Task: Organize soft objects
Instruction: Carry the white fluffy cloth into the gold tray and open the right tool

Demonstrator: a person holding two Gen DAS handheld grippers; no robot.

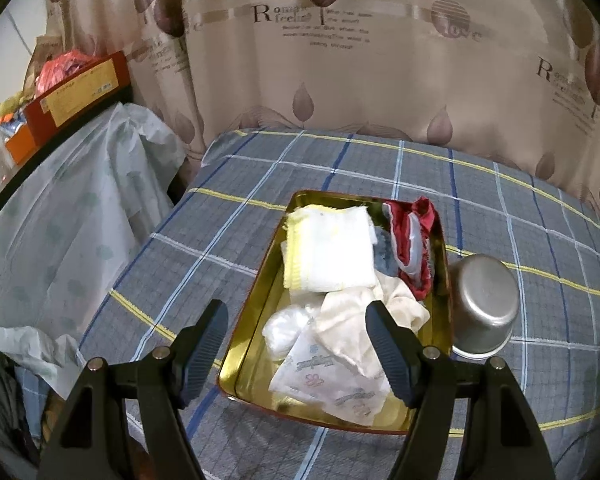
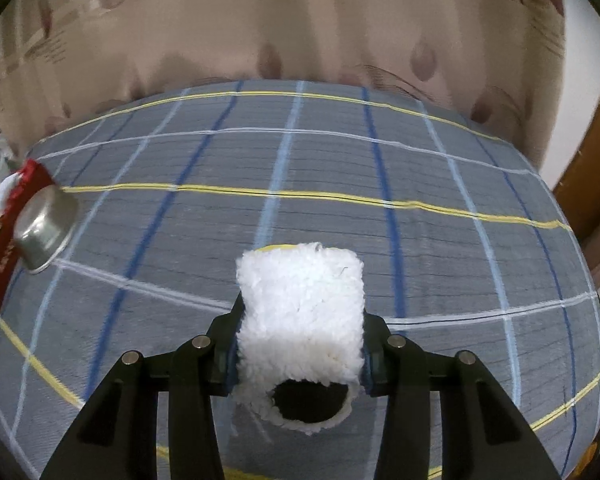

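Note:
A gold tin tray (image 1: 260, 292) lies on the checked bedspread and holds soft things: a folded white-and-yellow towel (image 1: 328, 252), a red-and-white cloth (image 1: 414, 240), a cream cloth (image 1: 352, 320), a clear plastic bag (image 1: 284, 326) and a printed tissue pack (image 1: 336, 392). My left gripper (image 1: 300, 344) is open and empty, just above the tray's near end. My right gripper (image 2: 300, 320) is shut on a fluffy white roll (image 2: 300, 308) with a hollow core, held above the bedspread, to the right of the tray.
A small metal pot (image 1: 482, 304) lies against the tray's right side; it also shows in the right wrist view (image 2: 44, 224). A patterned curtain (image 1: 340, 60) hangs behind the bed. Plastic sheeting (image 1: 80, 208) and boxes (image 1: 72, 96) stand left of the bed.

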